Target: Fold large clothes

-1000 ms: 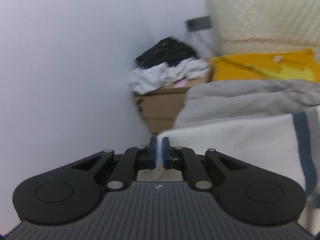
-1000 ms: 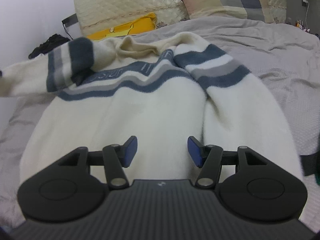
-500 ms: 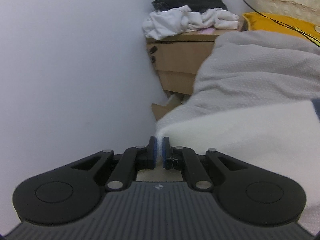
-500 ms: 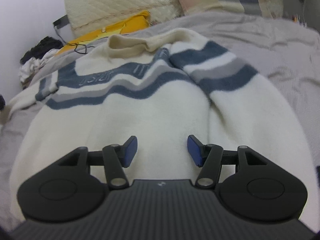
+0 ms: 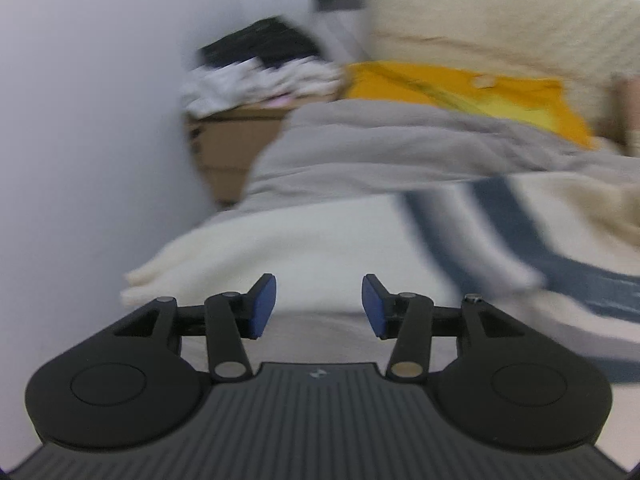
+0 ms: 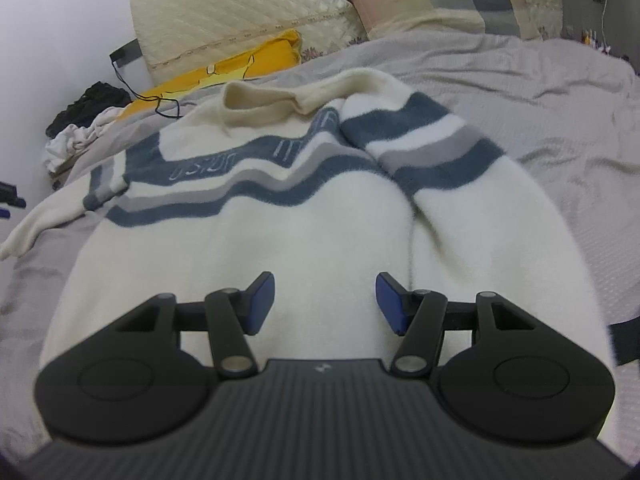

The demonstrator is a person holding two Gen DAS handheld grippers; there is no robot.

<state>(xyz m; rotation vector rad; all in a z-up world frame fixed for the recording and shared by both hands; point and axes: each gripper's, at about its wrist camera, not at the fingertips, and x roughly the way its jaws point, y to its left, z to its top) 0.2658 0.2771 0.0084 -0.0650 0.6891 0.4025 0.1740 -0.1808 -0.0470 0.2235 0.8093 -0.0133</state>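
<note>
A big cream sweater point(image 6: 304, 216) with blue and gray stripes lies flat on my bed point(image 6: 560, 104). One sleeve point(image 5: 304, 240) reaches the bed's left edge. My left gripper point(image 5: 319, 306) has just been opening, and nothing is between its jaws. My right gripper point(image 6: 325, 303) hangs open over the sweater's bottom part, holding nothing.

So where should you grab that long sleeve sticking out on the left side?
Probably at the cuff end of the left sleeve. It lies flat on the grey blanket, stretched away from the sweater body, so its tip is free. Come from the bed's left edge with the left gripper, whose jaws have just opened, empty.
</note>
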